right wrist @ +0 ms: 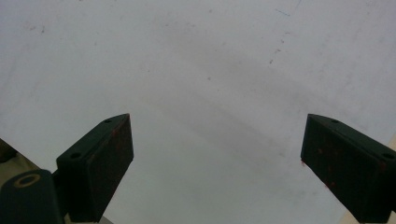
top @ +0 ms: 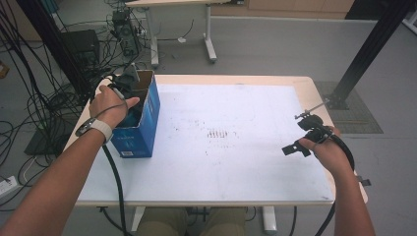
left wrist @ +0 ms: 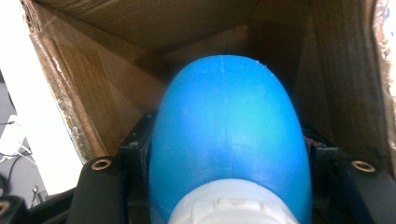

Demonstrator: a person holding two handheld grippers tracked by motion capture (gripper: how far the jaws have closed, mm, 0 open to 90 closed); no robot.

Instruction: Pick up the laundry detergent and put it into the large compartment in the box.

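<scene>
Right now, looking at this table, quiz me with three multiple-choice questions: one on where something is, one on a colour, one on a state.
1. Where is the left tool?
A. Inside the open box
B. At the table's middle
C. On the floor

2. What colour is the bottle in the left tool?
A. Red
B. Blue
C. Green

3. How is the right tool?
A. Shut on a cup
B. Shut on a cloth
C. Open with nothing between the jaws

Answers:
1 A: the high view shows it reaching down into the box at the table's left edge.
2 B: the left gripper view shows a blue body with a white cap.
3 C: the right gripper view shows its jaws wide apart over bare table.
</scene>
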